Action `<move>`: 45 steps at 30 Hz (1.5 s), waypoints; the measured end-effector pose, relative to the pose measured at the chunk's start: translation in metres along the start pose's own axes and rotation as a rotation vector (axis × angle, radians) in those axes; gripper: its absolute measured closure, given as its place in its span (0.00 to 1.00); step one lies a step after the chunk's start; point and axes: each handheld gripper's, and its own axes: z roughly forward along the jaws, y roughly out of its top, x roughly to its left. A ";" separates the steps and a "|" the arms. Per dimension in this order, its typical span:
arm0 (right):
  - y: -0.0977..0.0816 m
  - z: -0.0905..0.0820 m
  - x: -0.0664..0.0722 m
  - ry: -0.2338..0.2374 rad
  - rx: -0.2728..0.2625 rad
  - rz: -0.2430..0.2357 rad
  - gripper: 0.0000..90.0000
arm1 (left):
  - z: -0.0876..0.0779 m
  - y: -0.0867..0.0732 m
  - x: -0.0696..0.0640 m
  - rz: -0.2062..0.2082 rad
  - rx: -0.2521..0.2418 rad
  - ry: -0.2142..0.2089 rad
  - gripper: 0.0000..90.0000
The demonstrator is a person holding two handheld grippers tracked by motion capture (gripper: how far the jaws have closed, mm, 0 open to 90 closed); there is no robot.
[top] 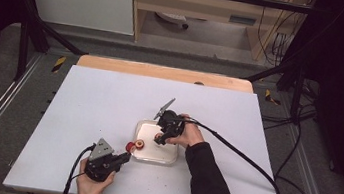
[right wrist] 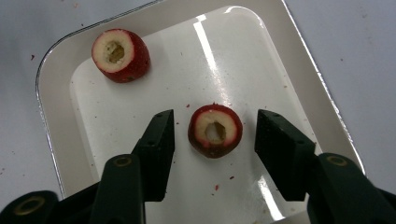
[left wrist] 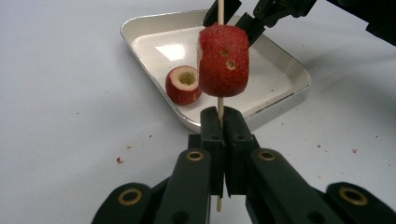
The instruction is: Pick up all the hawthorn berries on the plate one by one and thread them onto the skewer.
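Observation:
My left gripper [left wrist: 223, 126] is shut on a thin wooden skewer [left wrist: 220, 108] that stands up between its jaws. A red cored fruit piece [left wrist: 223, 60] is threaded on the skewer, above the near edge of a white tray [left wrist: 280, 70]. Inside the tray near that edge lies a second cored piece [left wrist: 183, 85]. My right gripper [right wrist: 215, 135] is open and straddles a third cored piece [right wrist: 215, 131] on the tray floor, with a gap between each pad and the fruit. In the high view the left gripper [top: 125, 157] is at the tray's front left corner and the right gripper [top: 160, 138] is over the tray.
The tray [top: 151, 160] sits near the front middle of a white table [top: 93, 102]. Small red crumbs [left wrist: 120, 160] lie on the table and the tray floor. A black cable [top: 243, 157] trails from the right gripper off to the right. A wooden strip [top: 163, 72] borders the far edge.

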 end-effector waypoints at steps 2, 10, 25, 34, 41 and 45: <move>0.001 0.002 0.000 0.009 0.008 -0.008 0.57 | 0.000 0.000 0.000 0.006 0.002 0.000 0.98; 0.002 0.006 -0.002 0.014 0.036 -0.009 0.65 | 0.000 0.000 0.000 0.007 0.003 -0.001 0.98; 0.002 -0.011 0.000 0.000 -0.058 0.127 0.68 | 0.001 0.000 -0.003 0.003 -0.005 -0.001 0.98; -0.011 -0.042 0.006 0.024 -0.252 0.325 0.68 | 0.003 0.003 -0.009 -0.004 -0.020 -0.006 0.98; -0.031 -0.056 0.011 0.029 -0.423 0.424 0.68 | 0.005 0.004 -0.017 -0.011 -0.037 -0.012 0.98; -0.046 -0.056 0.017 0.046 -0.548 0.495 0.68 | 0.007 0.004 -0.023 -0.016 -0.049 -0.012 0.98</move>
